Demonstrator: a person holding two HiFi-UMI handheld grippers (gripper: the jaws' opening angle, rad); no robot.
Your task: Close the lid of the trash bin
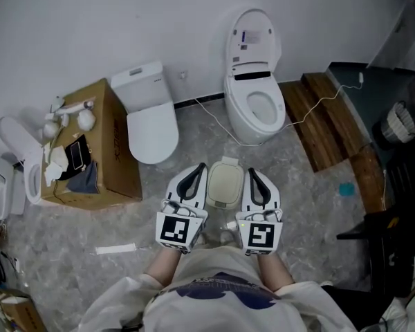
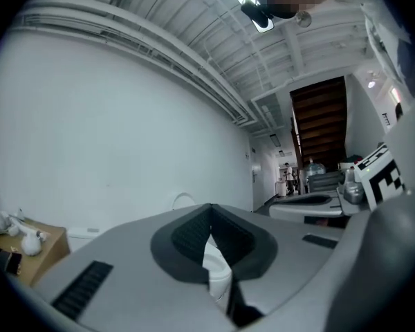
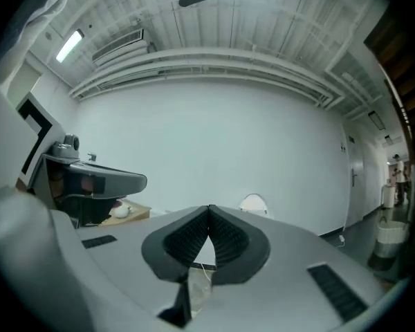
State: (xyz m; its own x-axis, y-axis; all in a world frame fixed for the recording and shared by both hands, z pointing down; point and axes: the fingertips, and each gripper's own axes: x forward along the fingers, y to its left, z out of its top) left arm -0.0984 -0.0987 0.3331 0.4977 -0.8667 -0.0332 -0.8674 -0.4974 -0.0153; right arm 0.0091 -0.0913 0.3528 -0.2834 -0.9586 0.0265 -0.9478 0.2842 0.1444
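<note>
Beige bin [image 1: 225, 184], one; left tool [image 1: 198, 171], right tool [image 1: 255, 177]

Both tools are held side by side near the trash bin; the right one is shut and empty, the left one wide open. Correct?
No. The left tool is shut too: the left gripper view shows its jaws meeting with nothing between them. The rest stands: both tools are side by side near the trash bin, and the right tool is shut and empty.
</note>
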